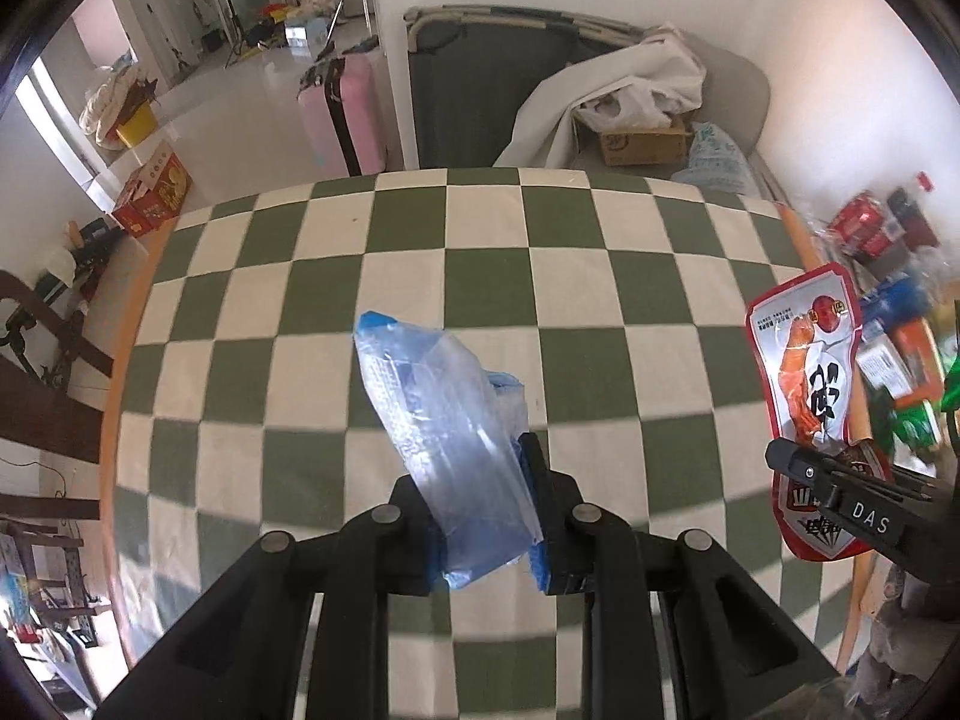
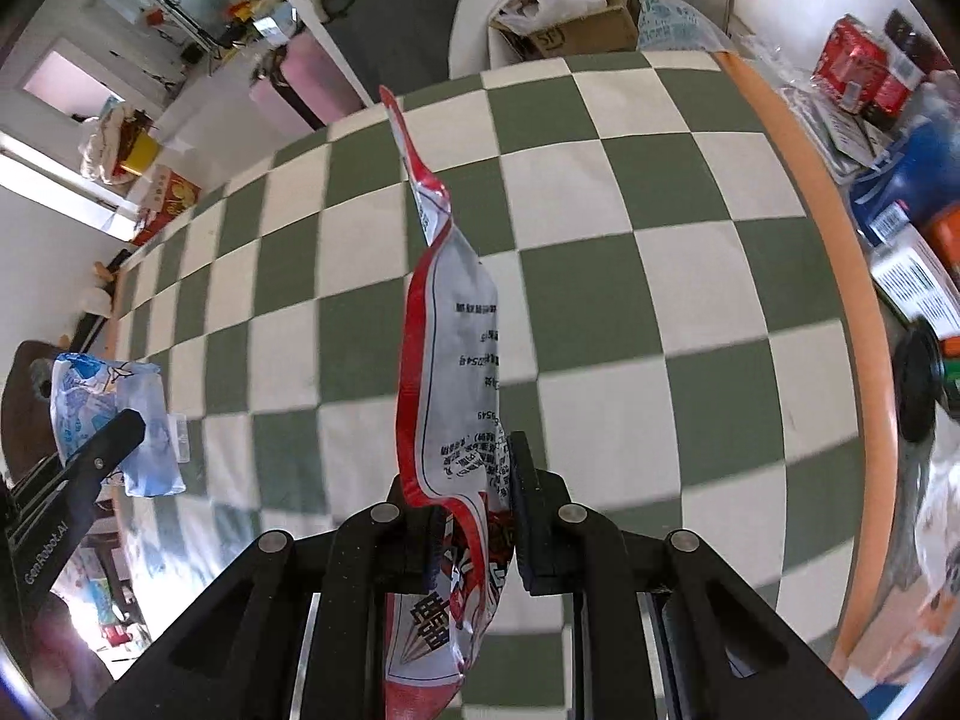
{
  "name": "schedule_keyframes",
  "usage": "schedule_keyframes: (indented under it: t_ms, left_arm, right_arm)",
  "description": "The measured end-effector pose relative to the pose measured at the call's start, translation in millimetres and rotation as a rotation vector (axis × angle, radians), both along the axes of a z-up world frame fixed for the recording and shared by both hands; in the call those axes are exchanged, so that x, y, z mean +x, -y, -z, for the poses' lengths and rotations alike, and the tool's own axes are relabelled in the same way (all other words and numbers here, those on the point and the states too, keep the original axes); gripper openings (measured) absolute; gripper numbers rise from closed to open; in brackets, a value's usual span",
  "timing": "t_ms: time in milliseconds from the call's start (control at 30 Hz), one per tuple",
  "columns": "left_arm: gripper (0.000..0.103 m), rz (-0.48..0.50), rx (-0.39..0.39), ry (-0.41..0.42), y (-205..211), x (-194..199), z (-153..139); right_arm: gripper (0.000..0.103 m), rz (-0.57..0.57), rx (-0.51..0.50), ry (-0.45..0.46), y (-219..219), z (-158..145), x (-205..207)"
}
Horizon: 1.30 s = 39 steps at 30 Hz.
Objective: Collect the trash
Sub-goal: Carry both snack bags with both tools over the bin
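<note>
Between left gripper (image 1: 480, 516) jaws: blue plastic bag (image 1: 444, 420), clamped tight, raised clear of checkered tablecloth (image 1: 600, 276). Right gripper (image 2: 474, 516) closed on red-and-white snack wrapper (image 2: 456, 336), also held aloft above cloth. Beyond table's right edge: heap of assorted packaging (image 2: 900, 192), blurred.

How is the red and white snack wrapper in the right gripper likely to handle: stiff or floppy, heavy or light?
Probably thin and floppy: the snack wrapper twists and creases above the right gripper. Likely light and empty, since it looks flat and stands up from one pinch. Its glossy film may be slippery, so a loose grip could let it slide.
</note>
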State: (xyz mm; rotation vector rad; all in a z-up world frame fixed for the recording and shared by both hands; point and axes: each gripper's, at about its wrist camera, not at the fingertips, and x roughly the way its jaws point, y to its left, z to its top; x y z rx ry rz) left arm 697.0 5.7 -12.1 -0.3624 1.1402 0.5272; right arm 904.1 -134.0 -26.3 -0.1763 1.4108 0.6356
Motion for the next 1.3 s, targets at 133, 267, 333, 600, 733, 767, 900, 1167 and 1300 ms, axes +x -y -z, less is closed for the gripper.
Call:
schedule_keyframes:
  t_ms: [133,267,333,600,733,767,900,1167,1300]
  left_arm:
    - [0.018,0.014,0.009,0.041,21.7,-48.6,-24.2]
    - [0.018,0.031,-0.008,0.081,39.8,-100.7,-40.4]
    - [0.018,0.053,-0.005,0.106,51.0,-135.1,-49.3]
    - [0.018,0.122,-0.002,0.134,88.1,-272.1,-66.4]
    - [0.018,0.119,-0.041,0.111,104.9,-336.0,-58.5]
    - [0.018,0.120,-0.044,0.103,108.2,-346.7,-55.5]
    - [0.018,0.102,-0.093,0.038,118.9,-390.5,-24.6]
    - [0.018,-0.010,-0.228,-0.153,124.7,-432.3,108.8]
    - [0.018,-0.050,-0.302,-0.228,124.0,-439.1,210.8]
  right_arm:
    - [0.019,-0.001,0.039,0.029,21.4,-29.6,-43.7]
    - [0.019,0.008,0.081,0.058,43.2,-57.4,-102.8]
    - [0.019,0.014,0.100,0.072,55.6,-69.0,-133.4]
    - [0.019,0.092,0.153,0.083,119.7,-105.5,-299.2]
    - [0.019,0.102,0.157,0.034,152.4,-105.0,-388.2]
    - [0.019,0.102,0.153,0.026,158.7,-103.2,-402.7]
    - [0.019,0.095,0.120,-0.034,189.0,-82.2,-463.8]
    - [0.019,0.076,0.014,-0.217,219.9,45.3,-520.0]
    - [0.019,0.035,-0.040,-0.292,212.3,137.0,-532.2]
